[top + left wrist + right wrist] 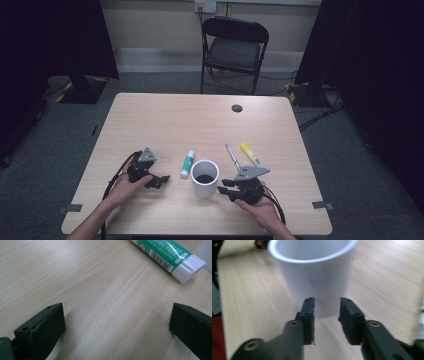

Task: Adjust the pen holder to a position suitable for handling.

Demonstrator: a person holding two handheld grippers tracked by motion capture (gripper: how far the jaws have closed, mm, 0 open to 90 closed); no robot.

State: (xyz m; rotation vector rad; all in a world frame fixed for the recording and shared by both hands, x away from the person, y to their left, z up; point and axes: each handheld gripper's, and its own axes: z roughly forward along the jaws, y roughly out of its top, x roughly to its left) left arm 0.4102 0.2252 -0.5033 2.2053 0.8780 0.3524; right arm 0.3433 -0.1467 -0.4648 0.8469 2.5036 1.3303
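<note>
On the table (pixel 165 112), the white cup (pixel 205 178) stands upright near the front edge, between the 2 grippers. The right gripper (pixel 226 186) points at the cup's side, jaws parted a little with nothing between them, just short of its wall. The left gripper (pixel 161 180) rests with jaws spread wide over bare wood, the glue stick (pixel 187 163) lying just beyond. A pen (pixel 232 156) and yellow marker (pixel 251 154) lie behind the right gripper. The far half of the table is open.
</note>
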